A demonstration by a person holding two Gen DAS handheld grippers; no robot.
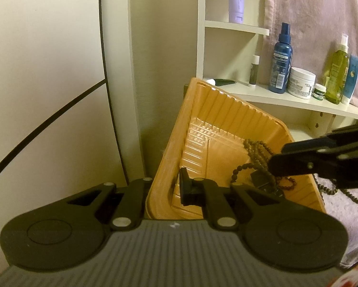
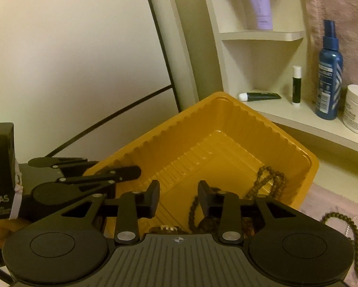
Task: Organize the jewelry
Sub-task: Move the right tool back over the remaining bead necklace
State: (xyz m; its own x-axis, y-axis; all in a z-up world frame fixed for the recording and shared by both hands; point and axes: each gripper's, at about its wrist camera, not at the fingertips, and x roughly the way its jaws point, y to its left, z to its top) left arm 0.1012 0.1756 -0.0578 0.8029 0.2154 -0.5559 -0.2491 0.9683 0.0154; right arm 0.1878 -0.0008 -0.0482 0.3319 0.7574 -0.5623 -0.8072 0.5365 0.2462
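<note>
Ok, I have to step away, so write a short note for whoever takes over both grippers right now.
Left gripper: jaws shut on the near rim of the yellow tray, steadying it.
Right gripper: jaws open over the tray, nothing between them.
Done: dark bead strands lie in the tray's right corner.
Left: another bead necklace lies outside the tray on the pink cloth to the right; it likely goes in next.

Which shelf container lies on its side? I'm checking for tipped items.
The dark green tube with a white cap, lying flat in the shelf corner behind the yellow tray; the bottles and jars stand upright.
</note>
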